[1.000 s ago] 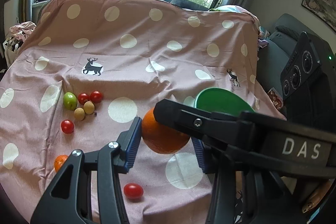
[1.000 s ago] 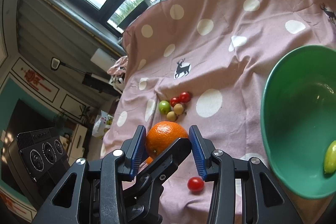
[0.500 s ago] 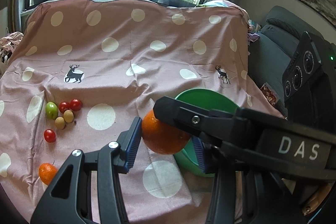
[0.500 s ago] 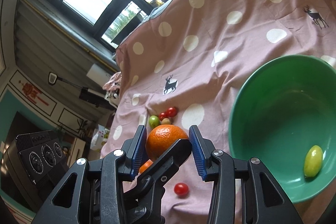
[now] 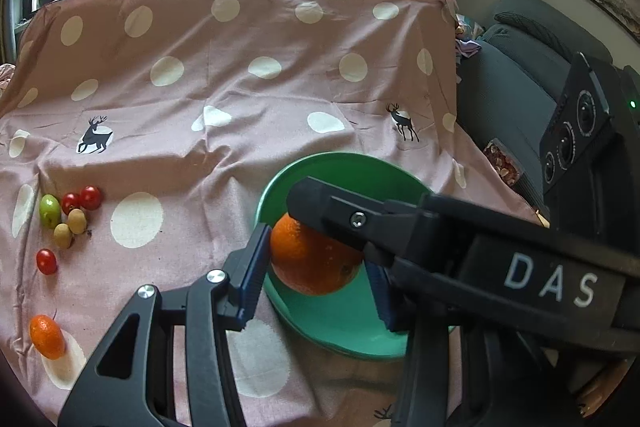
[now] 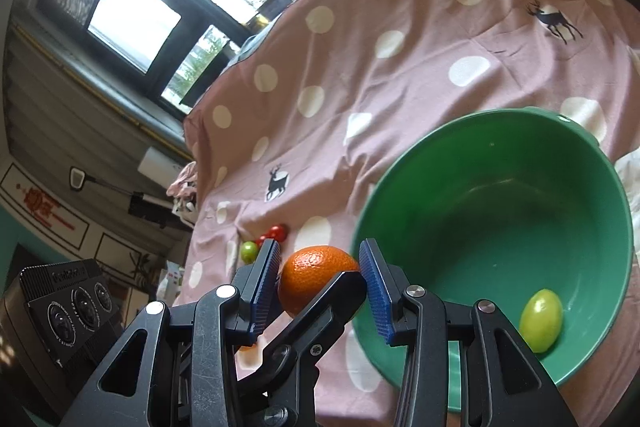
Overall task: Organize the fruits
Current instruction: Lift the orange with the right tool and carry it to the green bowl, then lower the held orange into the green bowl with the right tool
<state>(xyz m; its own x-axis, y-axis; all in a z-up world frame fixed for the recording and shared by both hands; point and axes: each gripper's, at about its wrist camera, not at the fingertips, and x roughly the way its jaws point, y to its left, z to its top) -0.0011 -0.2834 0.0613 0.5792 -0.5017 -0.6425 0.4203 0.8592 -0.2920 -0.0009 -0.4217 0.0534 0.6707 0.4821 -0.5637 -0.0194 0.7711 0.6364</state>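
Observation:
One big orange (image 5: 312, 263) (image 6: 312, 271) is held by both grippers at once, crosswise. In the left wrist view my left gripper (image 5: 316, 265) has its blue pads pressed on the orange's sides, and a black finger (image 5: 340, 217) of the right gripper lies across its top. Seen from the right wrist, my right gripper (image 6: 320, 269) is shut on the same orange, with a left finger (image 6: 320, 311) crossing below it. The orange hangs above the near left rim of the green bowl (image 5: 340, 167) (image 6: 480, 187). A yellow-green fruit (image 6: 541, 319) lies inside the bowl.
On the pink dotted cloth (image 5: 200, 87) to the left lie a green fruit (image 5: 50, 211), red tomatoes (image 5: 80, 199), tan fruits (image 5: 70, 227), another tomato (image 5: 46, 261) and a small orange (image 5: 47, 335). A grey sofa (image 5: 520, 67) stands right of the cloth.
Both grippers have carried the orange to the right, from over the cloth to over the bowl's rim. The loose fruits have slid leftward in view. The grip is unchanged.

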